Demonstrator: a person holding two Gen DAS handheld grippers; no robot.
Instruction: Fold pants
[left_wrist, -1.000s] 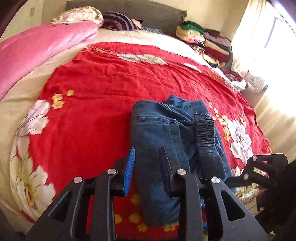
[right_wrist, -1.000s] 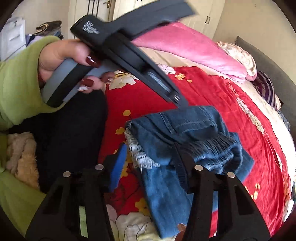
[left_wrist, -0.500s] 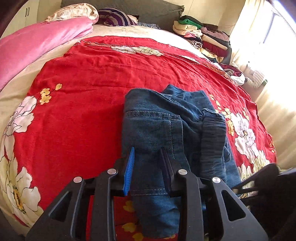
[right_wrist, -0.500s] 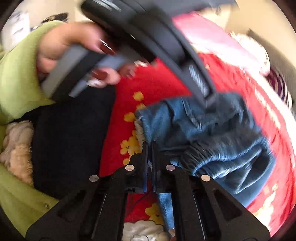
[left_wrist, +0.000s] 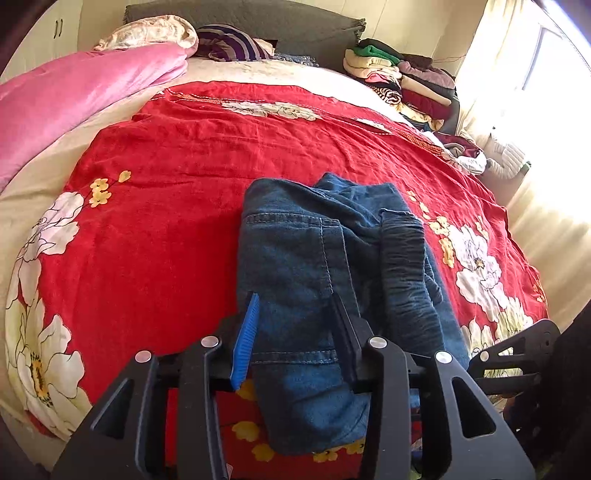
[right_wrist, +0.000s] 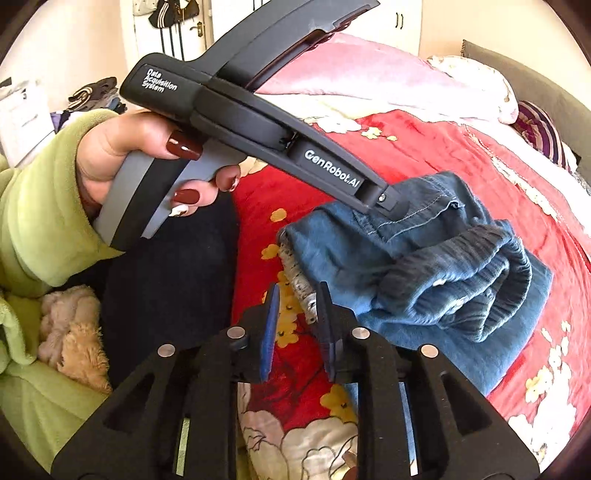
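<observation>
Folded pants (left_wrist: 314, 266) lie on the red floral bedspread (left_wrist: 166, 229), lower centre of the left wrist view. Long axis runs from bottom edge up toward frame centre; gathered waistband (left_wrist: 404, 258) along the bundle's right side. In the right wrist view the frayed hem (right_wrist: 299, 284) points toward the lower left.

Left gripper (left_wrist: 295, 314) angled down over the near end of the pants, fingers opening, denim seen between them; contact unclear, possibly hovering. Left hand (right_wrist: 122, 162), green sleeve, grips its handle at upper left of the right wrist view.

Right gripper (right_wrist: 297, 299) angled down at the hem edge, fingers parting with a narrow gap, nothing clamped.

Around: pink quilt (left_wrist: 74, 92) upper left, stacked clothes (left_wrist: 402, 81) upper right, both well apart from the pants.
</observation>
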